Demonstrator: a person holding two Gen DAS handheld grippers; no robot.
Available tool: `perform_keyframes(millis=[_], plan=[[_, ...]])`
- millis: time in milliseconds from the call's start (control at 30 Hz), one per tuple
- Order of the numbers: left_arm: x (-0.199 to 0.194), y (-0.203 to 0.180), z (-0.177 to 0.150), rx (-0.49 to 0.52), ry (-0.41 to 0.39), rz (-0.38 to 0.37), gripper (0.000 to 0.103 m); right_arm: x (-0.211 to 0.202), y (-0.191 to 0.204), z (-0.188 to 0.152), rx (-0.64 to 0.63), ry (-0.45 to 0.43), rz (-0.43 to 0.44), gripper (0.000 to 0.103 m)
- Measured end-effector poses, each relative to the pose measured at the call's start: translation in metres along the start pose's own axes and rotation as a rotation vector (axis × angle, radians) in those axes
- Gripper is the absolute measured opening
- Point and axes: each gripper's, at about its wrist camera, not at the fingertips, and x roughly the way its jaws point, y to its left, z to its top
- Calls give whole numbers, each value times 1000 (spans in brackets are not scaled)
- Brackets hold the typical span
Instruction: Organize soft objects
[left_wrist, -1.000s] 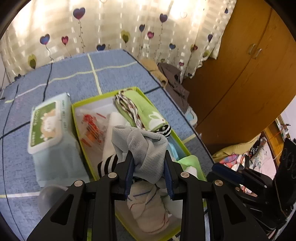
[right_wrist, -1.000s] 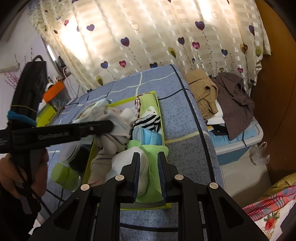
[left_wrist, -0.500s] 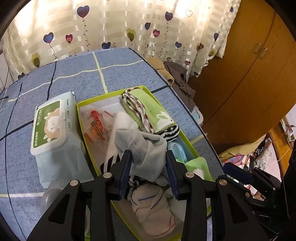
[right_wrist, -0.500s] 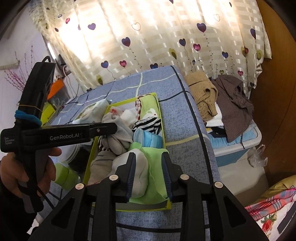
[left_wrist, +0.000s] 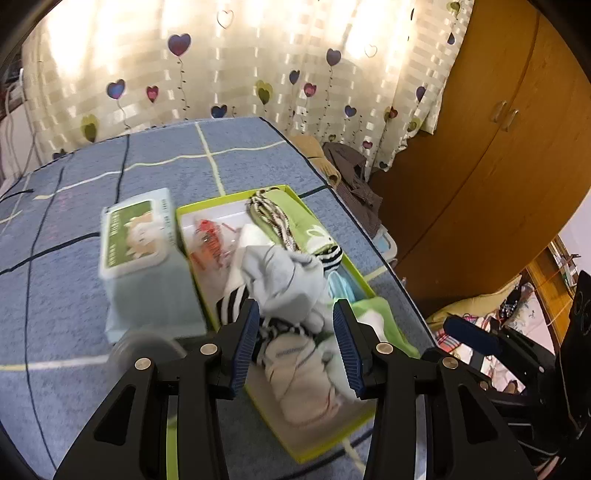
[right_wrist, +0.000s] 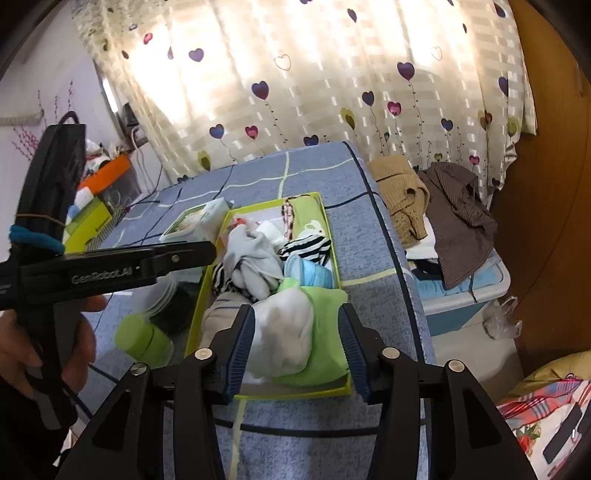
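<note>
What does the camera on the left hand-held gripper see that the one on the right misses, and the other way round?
Only the left view shows the wooden wardrobe and the red-printed plastic bag lying in the box. Only the right view shows the person's hand on the left hand-held gripper, the green bottle and the orange box. Both show the green-rimmed box of soft things, the grey cloth, the wipes pack, the blue bedcover and the heart curtain. Both grippers' jaws have just been opening; neither presses on anything.
</note>
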Motion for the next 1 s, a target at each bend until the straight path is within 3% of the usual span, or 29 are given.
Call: perform_keyframes(millis=[433, 1000], plan=[[-59, -2, -46, 37, -80, 11, 43, -26, 38, -19, -62, 4, -42, 55], [-91, 9, -89, 34, -108, 63, 43, -37, 75, -37, -110, 14, -60, 60]])
